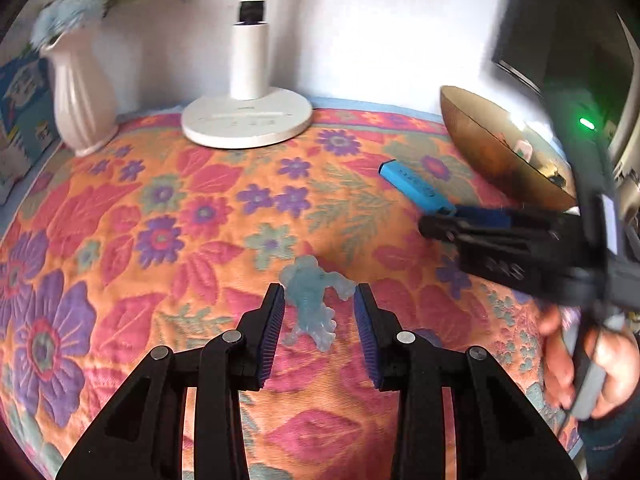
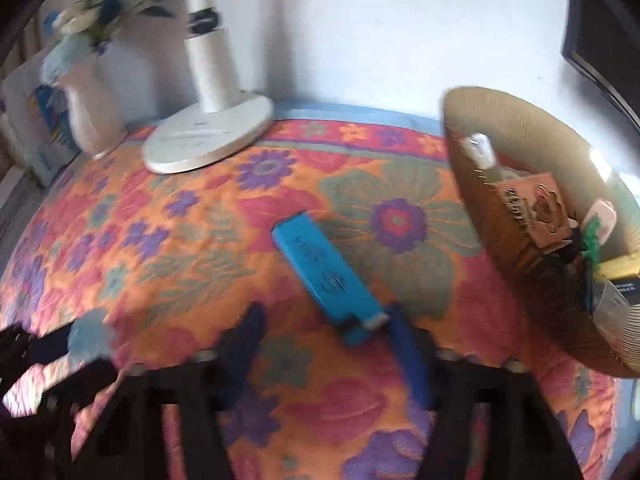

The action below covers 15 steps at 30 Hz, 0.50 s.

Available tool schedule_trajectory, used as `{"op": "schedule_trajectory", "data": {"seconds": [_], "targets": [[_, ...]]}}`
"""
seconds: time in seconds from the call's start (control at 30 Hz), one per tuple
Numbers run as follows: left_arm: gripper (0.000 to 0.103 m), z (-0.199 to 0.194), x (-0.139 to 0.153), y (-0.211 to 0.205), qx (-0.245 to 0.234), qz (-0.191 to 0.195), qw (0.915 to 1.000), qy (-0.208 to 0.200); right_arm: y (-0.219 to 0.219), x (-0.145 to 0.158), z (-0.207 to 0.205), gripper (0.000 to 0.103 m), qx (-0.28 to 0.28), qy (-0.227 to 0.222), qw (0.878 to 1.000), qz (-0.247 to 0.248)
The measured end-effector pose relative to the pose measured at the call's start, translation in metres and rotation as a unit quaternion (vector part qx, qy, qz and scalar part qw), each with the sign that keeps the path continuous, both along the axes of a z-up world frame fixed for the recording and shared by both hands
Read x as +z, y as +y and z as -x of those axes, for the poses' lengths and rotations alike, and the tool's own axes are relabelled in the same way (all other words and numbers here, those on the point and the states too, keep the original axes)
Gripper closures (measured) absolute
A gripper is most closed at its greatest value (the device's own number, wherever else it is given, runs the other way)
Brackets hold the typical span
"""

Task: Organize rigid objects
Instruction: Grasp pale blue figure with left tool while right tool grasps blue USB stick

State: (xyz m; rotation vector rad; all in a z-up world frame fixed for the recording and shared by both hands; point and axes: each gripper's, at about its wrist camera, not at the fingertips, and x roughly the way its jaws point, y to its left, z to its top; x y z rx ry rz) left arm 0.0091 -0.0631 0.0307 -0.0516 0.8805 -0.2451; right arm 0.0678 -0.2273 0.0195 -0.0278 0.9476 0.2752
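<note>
From the left hand's camera, the left gripper [image 1: 319,316] stands over a see-through blue toy figure [image 1: 310,304] on the flowery cloth [image 1: 160,220]. The toy is between the two pads. The toy's arm looks to reach the right pad and its other side is close to the left pad, so the gripper seems closed on it, but I cannot be sure it is squeezed tight. The toy looks to be down on the cloth, not in the basket [image 1: 496,148] yet. Off to the right, the right gripper [image 1: 430,222] pokes in, with a hand [image 1: 580,360] behind it. Its tip is at the near end of a blue stick [image 1: 416,186] lying flat on the cloth. A white lamp [image 1: 248,116] and a white vase [image 1: 82,96] stand at the back. From the right hand's camera, which is blurry, the blue stick's near end sits by the right pad, while the left pad is well away from it. So this gripper is partly open and has not grabbed the stick yet. The basket on the right already holds a few small things. I think two things are left to put in: the toy and the stick.
</note>
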Motion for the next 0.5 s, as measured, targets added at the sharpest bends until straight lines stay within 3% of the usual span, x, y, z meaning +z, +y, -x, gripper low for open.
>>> {"op": "schedule_trajectory", "data": {"seconds": [0.13,0.23,0.3,0.5], "targets": [[0.070,0.003,0.000,-0.004,-0.009,-0.003,0.9999,-0.006,-0.005,-0.001,0.022,0.066,-0.015,0.005,0.999,-0.028],[0.070,0.000,-0.002,-0.013,-0.015,-0.014,0.9997,-0.010,-0.014,0.001,0.024,0.040,-0.039,0.010,0.997,-0.060],[0.070,0.007,0.002,-0.013,-0.018,-0.011,0.9996,-0.018,-0.012,0.004,0.020,0.035,-0.054,0.016,0.996,-0.068],[0.070,0.009,0.003,-0.009,-0.019,0.005,0.9996,-0.021,0.022,-0.001,-0.030,0.038,-0.078,0.002,0.997,0.023]]}}
